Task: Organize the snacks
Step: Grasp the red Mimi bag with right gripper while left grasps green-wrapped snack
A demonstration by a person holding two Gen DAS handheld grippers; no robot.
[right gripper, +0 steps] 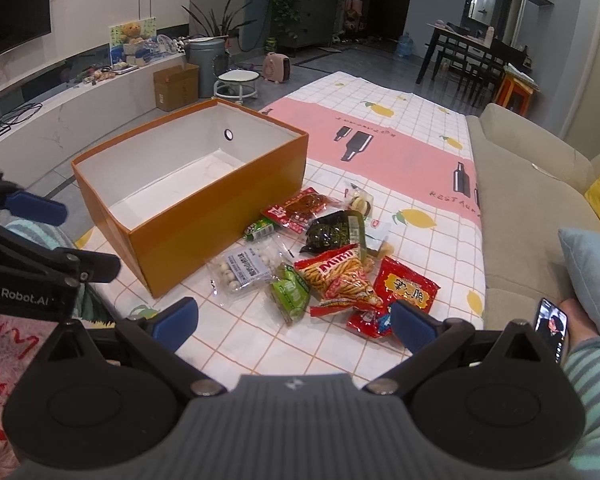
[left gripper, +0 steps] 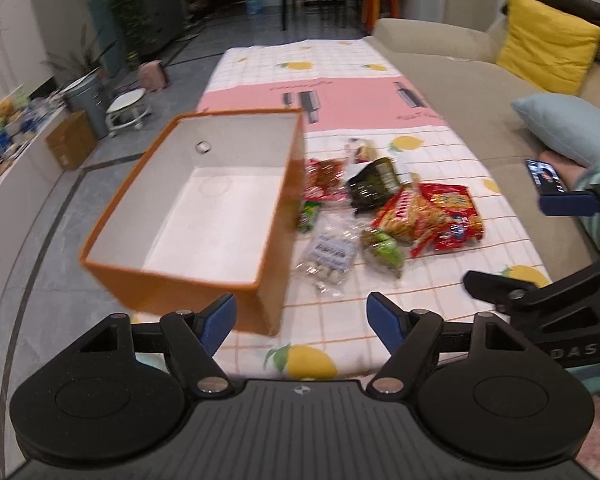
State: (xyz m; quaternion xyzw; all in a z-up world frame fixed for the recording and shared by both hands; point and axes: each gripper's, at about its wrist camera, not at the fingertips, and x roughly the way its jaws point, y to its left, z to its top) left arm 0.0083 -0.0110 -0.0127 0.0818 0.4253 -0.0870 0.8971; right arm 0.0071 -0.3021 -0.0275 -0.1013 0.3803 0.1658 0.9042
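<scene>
Nothing was sorted yet: the orange cardboard box (right gripper: 204, 216) stood empty, snack packets (right gripper: 332, 264) heaped right, both grippers (left gripper: 300, 320) (right gripper: 296, 324) released.

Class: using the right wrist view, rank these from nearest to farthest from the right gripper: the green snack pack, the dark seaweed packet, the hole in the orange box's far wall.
Measured from the right gripper:
1. Green snack pack, just ahead of the fingertips, slightly left.
2. Dark seaweed packet, mid-pile, further up the cloth.
3. Hole in the orange box, far left.
</scene>
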